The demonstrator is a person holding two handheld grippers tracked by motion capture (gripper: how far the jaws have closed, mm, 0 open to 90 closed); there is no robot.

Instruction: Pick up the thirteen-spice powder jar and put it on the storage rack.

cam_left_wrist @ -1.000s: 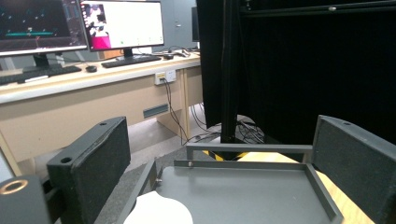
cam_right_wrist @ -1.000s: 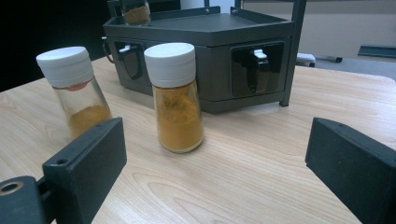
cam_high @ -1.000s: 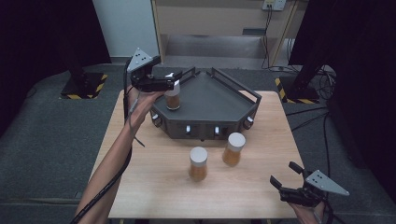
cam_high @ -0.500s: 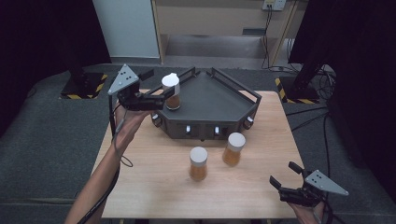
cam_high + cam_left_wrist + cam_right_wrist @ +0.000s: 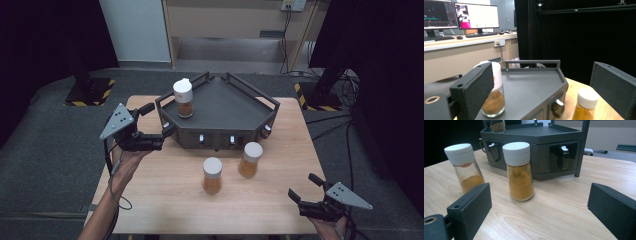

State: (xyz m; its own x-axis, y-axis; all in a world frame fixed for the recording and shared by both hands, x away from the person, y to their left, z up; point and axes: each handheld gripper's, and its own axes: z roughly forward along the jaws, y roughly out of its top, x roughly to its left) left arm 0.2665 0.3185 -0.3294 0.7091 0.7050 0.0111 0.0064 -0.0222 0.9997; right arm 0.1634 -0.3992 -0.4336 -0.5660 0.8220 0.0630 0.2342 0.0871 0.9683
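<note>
Tongs first: in the high view, the left tongs (image 5: 162, 135) are hovering wide open and empty off the left corner of the dark grey angular metal rack (image 5: 220, 107), while the right tongs (image 5: 305, 187) are waiting, also open and empty, at the near right edge of the pale wooden worktop (image 5: 165, 200). One white-capped glass spice jar (image 5: 183, 98) is standing upright on the rack's top.

Looking along the left tongs, that jar (image 5: 495, 100) is sitting just beyond the left jaw, outside the gap.

Looking along the right tongs, two more white-capped jars of orange powder (image 5: 519, 171) (image 5: 465, 167) are standing upright ahead on the worktop; the right tongs are probably nearer to them.
</note>
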